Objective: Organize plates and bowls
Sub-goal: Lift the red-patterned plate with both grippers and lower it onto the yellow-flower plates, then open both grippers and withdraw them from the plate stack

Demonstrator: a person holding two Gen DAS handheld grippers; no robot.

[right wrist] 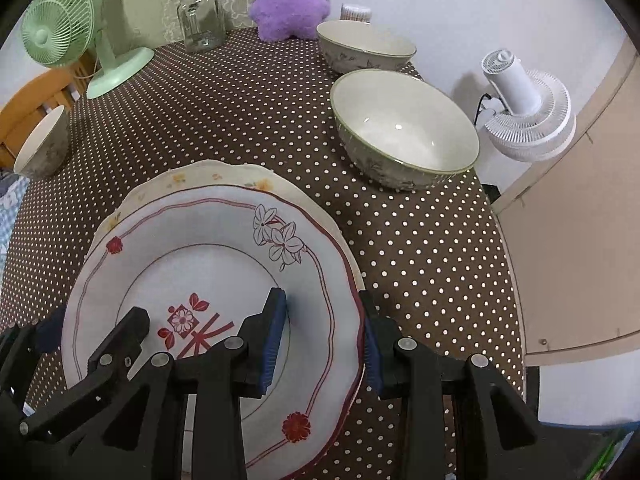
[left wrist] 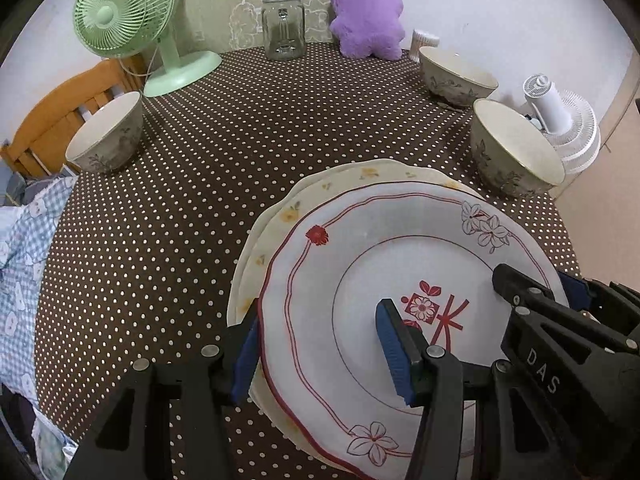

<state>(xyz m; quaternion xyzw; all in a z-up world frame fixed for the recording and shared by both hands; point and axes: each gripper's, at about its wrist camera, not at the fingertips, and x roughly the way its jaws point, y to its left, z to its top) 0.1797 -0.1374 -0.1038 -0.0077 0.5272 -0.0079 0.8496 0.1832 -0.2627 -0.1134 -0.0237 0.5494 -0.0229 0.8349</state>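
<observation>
The red-rimmed plate (left wrist: 360,280) sits in the lower centre of both wrist views, stacked on a cream plate with yellow flowers (left wrist: 276,216) whose scalloped edge peeks out along the upper left. Both rest on the dotted brown tablecloth (left wrist: 200,184).

The left gripper (left wrist: 320,340) straddles the plate's left rim: one blue pad lies outside the edge, the other over the plate's well. The right gripper (right wrist: 324,340) does the same at the opposite rim in the right wrist view. Each pair of fingers brackets the rim at a moderate gap; whether the pads actually press on the plate or merely flank it, I cannot tell.

The plate looks like glazed ceramic: stiff, fairly heavy for its thinness, slick and liable to chip. The raised rim seems the sensible place to hold, on opposite sides so it stays level and does not slide against the plate beneath.

Farther out, a near bowl (right wrist: 404,132) stands at the right, a far bowl (right wrist: 366,46) behind it, and a third bowl (left wrist: 108,136) at the left edge. A green fan (left wrist: 124,12), glass jar (left wrist: 282,26) and purple plush (left wrist: 366,12) line the top.
</observation>
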